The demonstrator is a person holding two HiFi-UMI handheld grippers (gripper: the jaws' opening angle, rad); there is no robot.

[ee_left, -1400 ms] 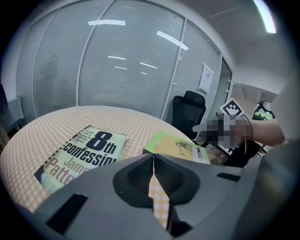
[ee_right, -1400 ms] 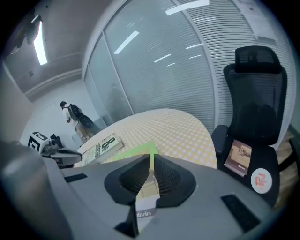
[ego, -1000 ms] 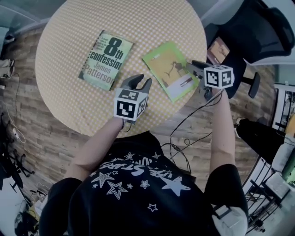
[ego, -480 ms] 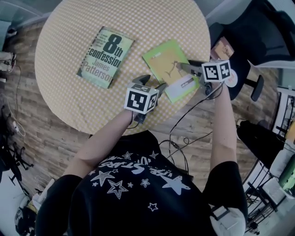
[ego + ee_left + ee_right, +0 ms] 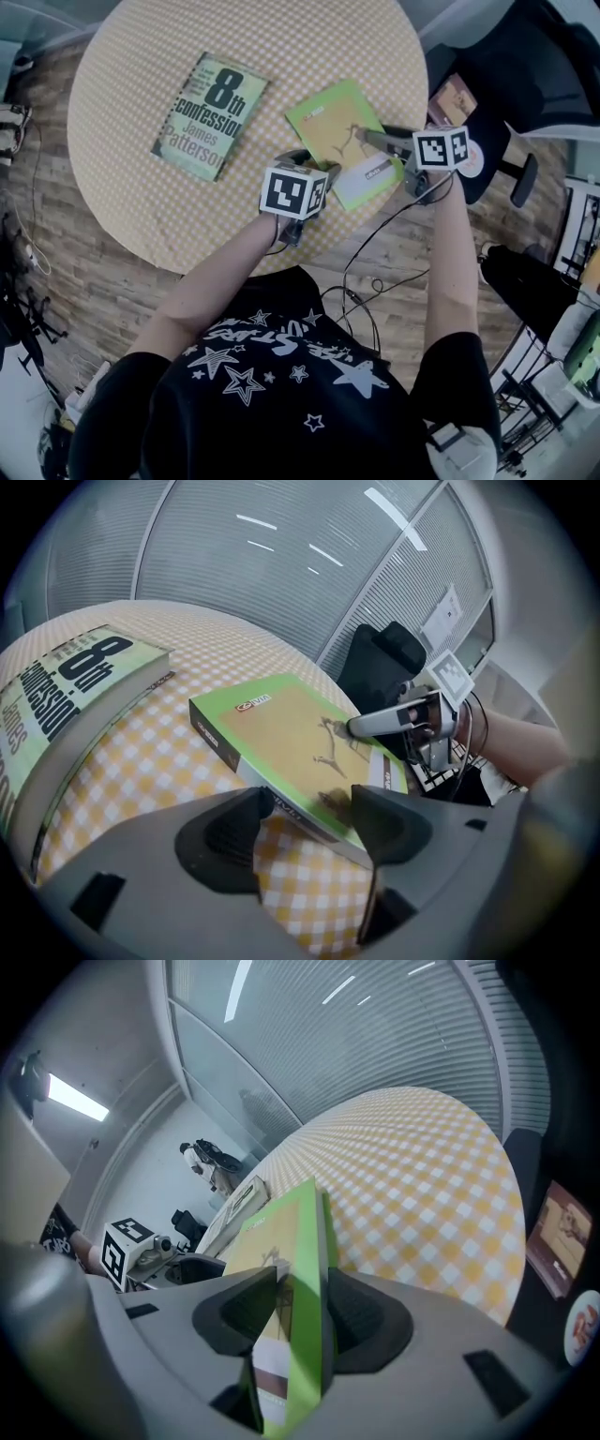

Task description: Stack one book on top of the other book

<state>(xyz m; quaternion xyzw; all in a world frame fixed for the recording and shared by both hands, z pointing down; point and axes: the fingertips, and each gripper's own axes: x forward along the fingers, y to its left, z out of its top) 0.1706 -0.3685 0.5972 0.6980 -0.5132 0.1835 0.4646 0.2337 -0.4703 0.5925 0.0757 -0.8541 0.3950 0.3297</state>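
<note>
Green book point(image 5: 328, 122) — smooth paper cover; tablecloth point(image 5: 309, 47) — matt checked cloth.

A round table point(image 5: 309, 37) in yellow checked cloth is seen under the right claw point(image 5: 375, 141). A black office chair point(image 5: 534, 56) is seen close beside that claw — cables point(image 5: 350, 274) are trailed behind it over the plank floor point(image 5: 84, 272).

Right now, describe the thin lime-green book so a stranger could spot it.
On the round table with yellow checked cloth lie two books. The lime-green book is the thin right-hand one by the table's edge, with a tan panel, unlike the thicker paperback titled 8th Confession.
</note>
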